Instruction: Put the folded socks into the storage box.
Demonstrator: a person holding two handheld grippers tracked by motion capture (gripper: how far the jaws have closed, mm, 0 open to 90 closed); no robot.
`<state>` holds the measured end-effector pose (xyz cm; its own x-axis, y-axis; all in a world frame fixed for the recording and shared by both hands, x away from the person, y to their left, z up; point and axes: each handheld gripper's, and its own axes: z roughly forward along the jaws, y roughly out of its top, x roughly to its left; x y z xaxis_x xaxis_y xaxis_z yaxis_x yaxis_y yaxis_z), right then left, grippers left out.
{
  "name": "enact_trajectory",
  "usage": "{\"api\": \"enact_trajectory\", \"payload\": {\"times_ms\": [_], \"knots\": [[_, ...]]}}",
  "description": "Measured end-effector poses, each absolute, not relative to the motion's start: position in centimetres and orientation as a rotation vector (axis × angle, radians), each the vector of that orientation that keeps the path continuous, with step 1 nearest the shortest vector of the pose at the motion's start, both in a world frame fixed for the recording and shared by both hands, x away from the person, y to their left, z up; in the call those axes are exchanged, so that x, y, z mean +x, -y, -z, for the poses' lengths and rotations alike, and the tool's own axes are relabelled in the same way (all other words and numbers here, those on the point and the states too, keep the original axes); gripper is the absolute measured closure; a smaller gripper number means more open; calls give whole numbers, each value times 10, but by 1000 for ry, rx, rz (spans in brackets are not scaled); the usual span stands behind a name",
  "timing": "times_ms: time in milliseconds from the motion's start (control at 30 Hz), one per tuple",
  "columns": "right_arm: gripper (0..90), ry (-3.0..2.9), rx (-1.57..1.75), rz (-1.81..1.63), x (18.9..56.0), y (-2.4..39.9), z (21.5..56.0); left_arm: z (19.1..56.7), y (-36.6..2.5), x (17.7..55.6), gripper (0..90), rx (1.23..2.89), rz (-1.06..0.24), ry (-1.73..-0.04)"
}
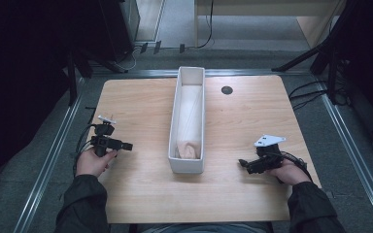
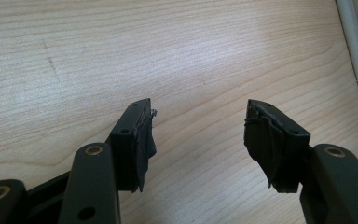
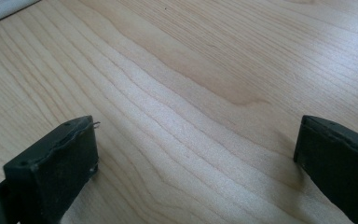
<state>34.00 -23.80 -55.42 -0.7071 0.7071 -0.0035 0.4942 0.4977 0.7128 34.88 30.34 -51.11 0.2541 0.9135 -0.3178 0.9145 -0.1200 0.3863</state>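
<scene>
Long bin (image 1: 176,121) runs front-to-back at table (image 1: 136,194) ctr w/ cloth (image 1: 188,116) in it, left gripper (image 1: 127,145) well left of it, right gripper (image 1: 243,164) well right, both near front edge.

A light wood-grain surface (image 1: 136,194) with rounded corners is seen from above. A long, narrow white tray (image 1: 187,165) is set on it near the middle, running from the far edge toward the near edge. A pale, beige cloth-like item (image 1: 188,121) is held inside the tray. A small dark round disc (image 1: 227,90) is set into the surface just right of the tray, near the far edge.
</scene>
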Motion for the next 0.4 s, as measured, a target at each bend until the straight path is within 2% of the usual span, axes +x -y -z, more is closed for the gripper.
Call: {"api": "enact_trajectory", "payload": {"times_ms": [400], "knots": [[0,-2449,1014,-1025,340,238,554,517,-302,350,401,2050,13,-1658]]}}
